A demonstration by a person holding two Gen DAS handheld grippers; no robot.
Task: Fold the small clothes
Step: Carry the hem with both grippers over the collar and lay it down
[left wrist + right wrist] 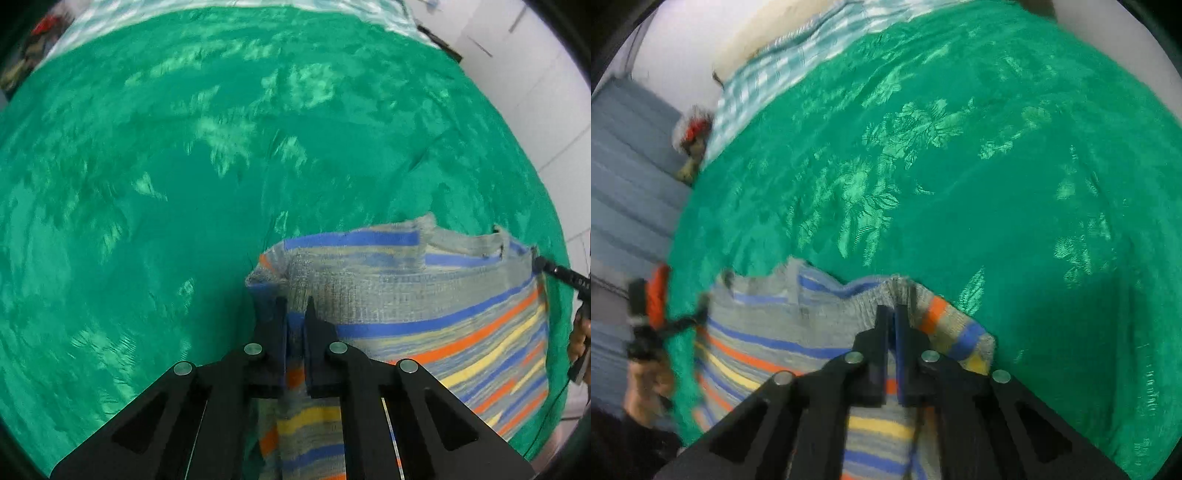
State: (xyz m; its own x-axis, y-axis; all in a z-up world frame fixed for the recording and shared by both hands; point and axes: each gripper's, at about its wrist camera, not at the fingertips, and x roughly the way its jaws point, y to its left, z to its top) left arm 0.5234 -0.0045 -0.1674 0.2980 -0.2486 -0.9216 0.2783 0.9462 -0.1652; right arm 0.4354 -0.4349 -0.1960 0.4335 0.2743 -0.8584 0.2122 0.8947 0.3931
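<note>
Black fingers of the left gripper point(295, 306) are closed on a corner of the striped garment point(424, 314), which lies at 4 o'clock on the green bedcover point(184, 184). At 6 o'clock in the right wrist view, the right gripper point(891, 314) pinches the garment's other corner.

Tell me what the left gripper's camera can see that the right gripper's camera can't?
Only the left wrist view shows white floor tiles beside the bed. Only the right wrist view shows blue-grey steps and a close look at the checked cloth. Both show the green bedspread and the striped garment, with the left gripper and right gripper each shut on it.
</note>
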